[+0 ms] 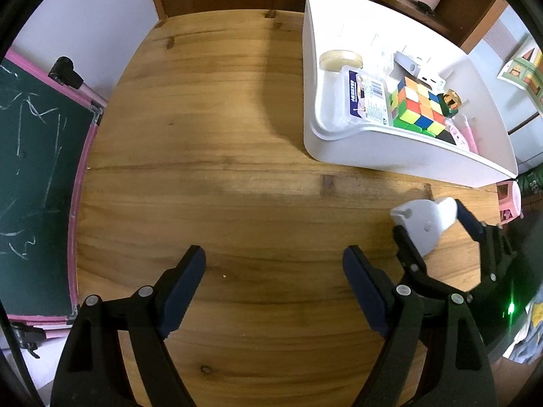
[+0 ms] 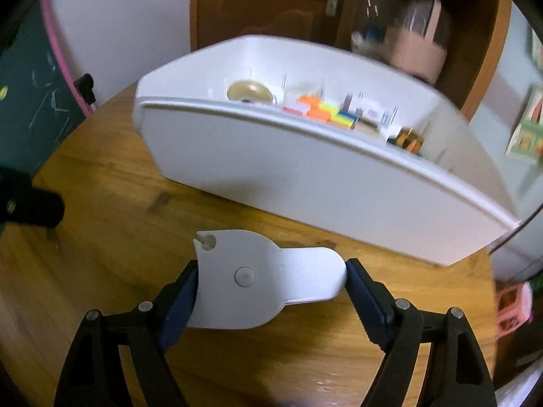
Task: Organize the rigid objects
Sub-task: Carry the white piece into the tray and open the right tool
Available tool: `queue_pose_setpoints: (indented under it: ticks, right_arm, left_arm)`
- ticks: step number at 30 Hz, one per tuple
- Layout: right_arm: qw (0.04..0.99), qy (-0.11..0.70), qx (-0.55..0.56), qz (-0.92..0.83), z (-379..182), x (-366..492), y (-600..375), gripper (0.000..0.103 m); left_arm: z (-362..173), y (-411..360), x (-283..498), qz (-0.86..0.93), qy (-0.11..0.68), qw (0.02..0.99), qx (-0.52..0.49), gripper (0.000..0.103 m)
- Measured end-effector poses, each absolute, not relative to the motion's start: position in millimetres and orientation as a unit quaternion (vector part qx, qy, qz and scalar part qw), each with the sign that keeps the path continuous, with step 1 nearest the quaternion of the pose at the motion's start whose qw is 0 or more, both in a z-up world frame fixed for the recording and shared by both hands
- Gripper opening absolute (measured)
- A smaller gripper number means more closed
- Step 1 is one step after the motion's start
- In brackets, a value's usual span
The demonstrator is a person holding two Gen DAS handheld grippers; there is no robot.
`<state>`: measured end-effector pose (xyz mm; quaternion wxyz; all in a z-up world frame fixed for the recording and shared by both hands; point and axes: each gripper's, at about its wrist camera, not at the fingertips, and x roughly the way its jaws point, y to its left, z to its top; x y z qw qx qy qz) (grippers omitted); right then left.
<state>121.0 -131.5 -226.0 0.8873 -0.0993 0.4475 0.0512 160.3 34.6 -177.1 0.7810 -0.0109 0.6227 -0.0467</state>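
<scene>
My right gripper is shut on a flat white plastic piece with a round rivet, both pads pressing its sides just above the wooden table. The left wrist view shows the same piece in the right gripper, in front of the white bin. That bin holds a colour cube, a tape roll, a clear labelled box and other small items. My left gripper is open over bare wood, nothing between its fingers.
A green chalkboard with a pink frame stands off the table's left edge. A pink stool sits below the table's right edge. A brown door and shelves rise behind the bin. One left-gripper finger shows at the left.
</scene>
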Motion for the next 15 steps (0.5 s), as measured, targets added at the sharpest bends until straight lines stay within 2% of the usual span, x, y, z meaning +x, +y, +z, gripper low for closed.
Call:
queue_pose_setpoints:
  ticks: [6, 15]
  right_arm:
    - [0.907, 0.393, -0.145, 0.033, -205, 108, -123, 0.084]
    - [0.934, 0.327, -0.141, 0.016, -142, 113, -137, 0.084]
  left_arm:
    - [-173, 33, 157, -0.045, 0.621, 0.783, -0.010, 0.085]
    - [-147, 28, 153, -0.054, 0.605, 0.794, -0.010, 0.085]
